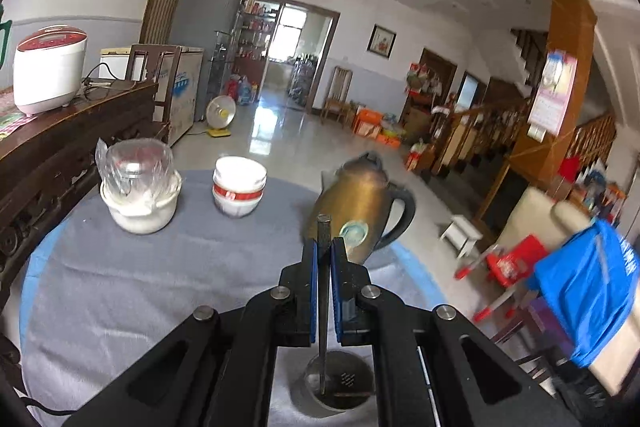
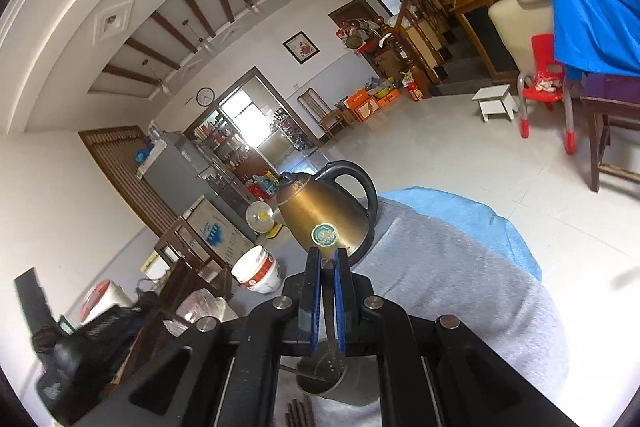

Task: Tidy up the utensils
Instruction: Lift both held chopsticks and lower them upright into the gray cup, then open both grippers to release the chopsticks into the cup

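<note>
My left gripper (image 1: 324, 247) is shut on a dark chopstick (image 1: 323, 307) that stands upright, its lower end inside a round metal utensil holder (image 1: 340, 383) on the grey tablecloth. My right gripper (image 2: 327, 259) is shut on another thin utensil (image 2: 329, 311), whose lower end reaches into the same metal holder (image 2: 332, 375). Several dark chopsticks (image 2: 298, 413) lie on the cloth beside the holder in the right wrist view.
A brass electric kettle (image 1: 360, 203) stands just beyond both grippers. Stacked red-and-white bowls (image 1: 239, 191) and a white pot with a plastic-wrapped lid (image 1: 138, 187) sit at the far left. The round table (image 1: 160, 267) ends at a blue rim. A dark sideboard (image 1: 72, 131) holds a rice cooker.
</note>
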The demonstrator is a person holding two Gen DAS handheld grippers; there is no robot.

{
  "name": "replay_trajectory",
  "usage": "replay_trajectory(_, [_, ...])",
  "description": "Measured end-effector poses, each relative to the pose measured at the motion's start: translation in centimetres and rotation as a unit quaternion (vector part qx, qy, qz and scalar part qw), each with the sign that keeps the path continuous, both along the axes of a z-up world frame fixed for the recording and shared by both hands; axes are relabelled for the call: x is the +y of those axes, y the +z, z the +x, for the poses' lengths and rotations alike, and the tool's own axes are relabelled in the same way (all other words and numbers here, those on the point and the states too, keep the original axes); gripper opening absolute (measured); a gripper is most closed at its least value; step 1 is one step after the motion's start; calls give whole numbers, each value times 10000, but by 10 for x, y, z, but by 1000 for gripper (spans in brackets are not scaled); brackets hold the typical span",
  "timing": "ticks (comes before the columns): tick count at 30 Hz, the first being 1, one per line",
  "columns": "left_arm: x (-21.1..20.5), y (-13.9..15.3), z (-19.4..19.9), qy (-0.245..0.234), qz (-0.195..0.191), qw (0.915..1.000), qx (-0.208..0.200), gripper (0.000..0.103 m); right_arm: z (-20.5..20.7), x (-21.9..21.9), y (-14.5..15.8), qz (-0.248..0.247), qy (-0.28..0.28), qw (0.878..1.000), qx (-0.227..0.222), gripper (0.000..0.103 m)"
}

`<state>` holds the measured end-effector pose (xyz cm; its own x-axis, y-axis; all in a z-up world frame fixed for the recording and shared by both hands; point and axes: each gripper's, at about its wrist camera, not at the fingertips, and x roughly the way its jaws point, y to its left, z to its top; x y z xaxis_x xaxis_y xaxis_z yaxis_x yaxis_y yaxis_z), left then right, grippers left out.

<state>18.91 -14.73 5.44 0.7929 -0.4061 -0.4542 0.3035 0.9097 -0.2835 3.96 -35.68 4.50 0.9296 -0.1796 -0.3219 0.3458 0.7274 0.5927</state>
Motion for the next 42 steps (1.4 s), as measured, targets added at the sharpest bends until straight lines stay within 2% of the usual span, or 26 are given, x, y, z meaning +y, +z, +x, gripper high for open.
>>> replay_trajectory(4, [-7, -16, 0, -165, 234, 9995, 155, 7, 0, 10, -6, -140, 29, 9999, 76, 7])
replay_trajectory(8, [-5, -17, -9, -246, 399, 9989, 85, 10, 3, 17, -11, -175, 100, 9997, 118, 9])
replay_trajectory(9, [-3, -17, -13, -269, 443, 9987, 29, 15, 4, 17, -12, -171, 117, 9997, 126, 9])
replay_trajectory(12, [3, -17, -24, -307, 506, 9982, -83, 46, 5, 19, -14, -92, 146, 9997, 170, 9])
replay_trajectory(15, [13, -14, -38, -244, 649, 9971, -322, 51, 1, 17, -17, 26, 205, 9997, 129, 13])
replay_trajectory(16, [16, -13, -41, -221, 716, 9967, -325, 57, -2, 17, -17, 48, 190, 9998, 94, 20])
replay_trajectory(18, [23, -14, -49, -175, 829, 9958, -356, 63, -8, 15, -18, 139, 200, 9997, -29, 42])
replay_trajectory(19, [25, -15, -52, -107, 969, 9946, -362, 65, -13, 15, -19, 194, 216, 9994, -171, 65])
replay_trajectory(20, [27, -16, -55, -21, 1161, 9926, -366, 66, -18, 16, -18, 191, 187, 9992, -309, 68])
replay_trajectory(21, [30, -18, -55, 78, 1389, 9896, -362, 68, -26, 18, -15, 53, 80, 9990, -425, 68])
replay_trajectory(27, [60, -36, -53, 576, 2152, 9747, -153, 73, -52, 38, 10, -762, -94, 9948, -665, 68])
replay_trajectory(31, [86, -53, -47, 860, 2339, 9684, 113, 73, -60, 58, 21, -1173, -19, 9901, -767, 68])
replay_trajectory(42, [119, -85, -46, 955, 2360, 9659, 478, 73, -35, 125, 18, -1465, 1070, 9817, -576, 63])
